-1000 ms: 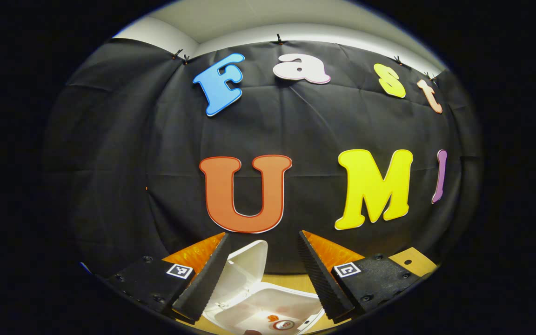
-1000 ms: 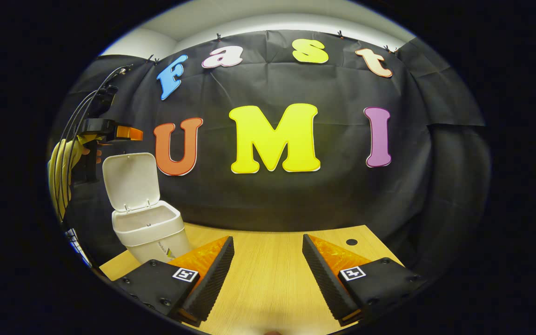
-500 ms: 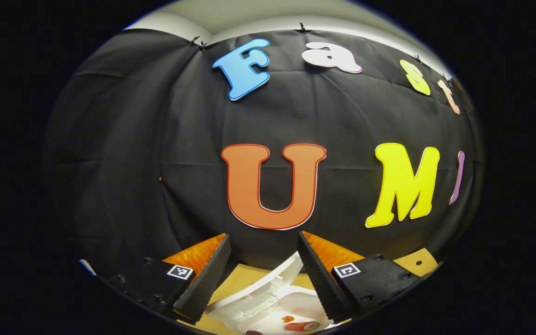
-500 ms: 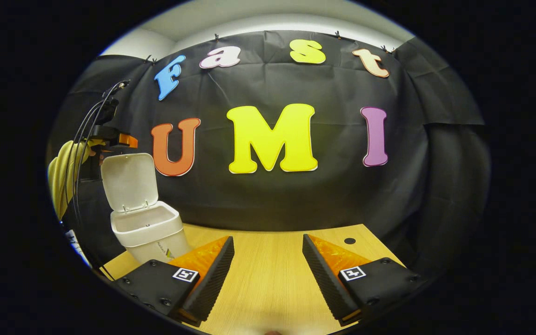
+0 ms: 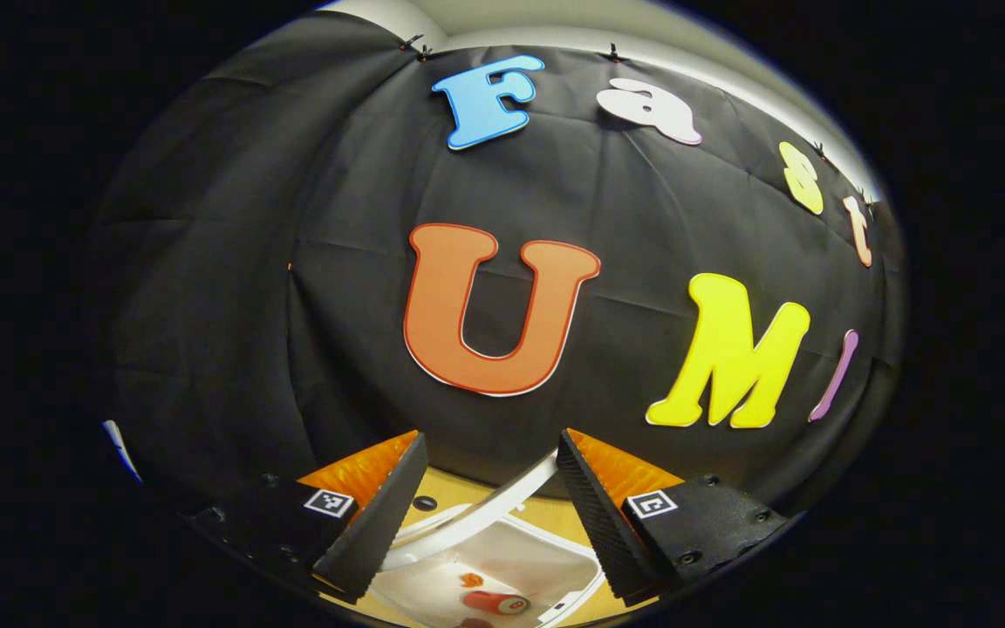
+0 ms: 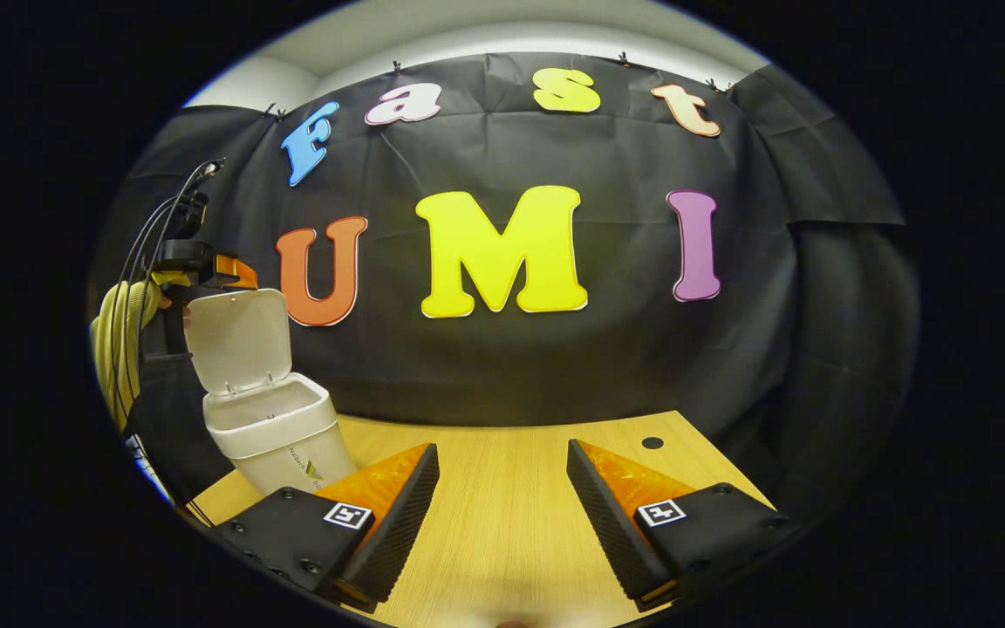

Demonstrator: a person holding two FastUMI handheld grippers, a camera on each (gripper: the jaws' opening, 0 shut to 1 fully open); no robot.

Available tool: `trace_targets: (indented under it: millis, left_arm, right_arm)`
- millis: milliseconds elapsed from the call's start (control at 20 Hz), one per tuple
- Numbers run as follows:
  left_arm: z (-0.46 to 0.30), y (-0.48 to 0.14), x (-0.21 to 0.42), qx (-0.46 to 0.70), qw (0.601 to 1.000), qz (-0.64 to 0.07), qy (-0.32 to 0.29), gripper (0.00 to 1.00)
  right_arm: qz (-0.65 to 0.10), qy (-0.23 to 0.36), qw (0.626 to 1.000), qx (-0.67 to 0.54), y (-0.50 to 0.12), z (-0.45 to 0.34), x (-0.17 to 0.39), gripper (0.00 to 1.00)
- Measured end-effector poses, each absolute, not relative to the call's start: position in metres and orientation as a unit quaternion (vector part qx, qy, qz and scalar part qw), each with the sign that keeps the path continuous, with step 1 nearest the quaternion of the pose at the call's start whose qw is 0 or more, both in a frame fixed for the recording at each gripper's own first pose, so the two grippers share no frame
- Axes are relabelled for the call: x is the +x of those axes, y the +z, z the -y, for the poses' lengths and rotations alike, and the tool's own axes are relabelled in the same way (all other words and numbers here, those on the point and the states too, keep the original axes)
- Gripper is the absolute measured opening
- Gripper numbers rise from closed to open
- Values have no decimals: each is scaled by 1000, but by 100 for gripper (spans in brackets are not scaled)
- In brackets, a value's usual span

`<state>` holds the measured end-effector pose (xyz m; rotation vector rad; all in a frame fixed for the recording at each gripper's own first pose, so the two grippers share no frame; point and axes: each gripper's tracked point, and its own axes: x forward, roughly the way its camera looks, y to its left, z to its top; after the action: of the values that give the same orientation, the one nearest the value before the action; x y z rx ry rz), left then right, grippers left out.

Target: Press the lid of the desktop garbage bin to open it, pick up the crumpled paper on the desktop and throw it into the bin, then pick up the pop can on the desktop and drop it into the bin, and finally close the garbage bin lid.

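bin (image 5: 555, 558) cut off low, we see pop can (image 5: 494, 602) inside | lid (image 6: 236, 340) raised | left gripper (image 5: 489, 501) released above | right gripper (image 6: 502, 515) released over table (image 6: 502, 471)

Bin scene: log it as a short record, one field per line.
bin: white, on the table, left side in the right gripper view
lid: raised, not shut
can: inside the bin, lying on its side
left gripper: open, above the bin, by the lid's top edge
right gripper: open, holding nothing, over bare table
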<state>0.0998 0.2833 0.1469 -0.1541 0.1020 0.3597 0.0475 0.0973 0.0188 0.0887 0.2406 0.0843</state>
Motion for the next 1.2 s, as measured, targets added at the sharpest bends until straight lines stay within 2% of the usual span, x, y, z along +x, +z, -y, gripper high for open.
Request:
trace_targets:
  millis: [550, 800, 1050, 1200]
  left_arm:
    - [-218, 59, 83, -97, 977, -108, 157, 100]
    - [-209, 30, 82, -59, 975, -128, 172, 100]
    - [-211, 3, 82, -105, 961, -164, 195, 98]
    - [-213, -3, 83, -77, 960, -175, 204, 96]
  right_arm:
    - [-124, 57, 989, 47, 14, -89, 41, 94]
    - [-138, 63, 987, 52, 8, -85, 34, 94]
    - [-144, 71, 986, 49, 5, -79, 31, 94]
    - [-145, 79, 985, 50, 7, -76, 32, 94]
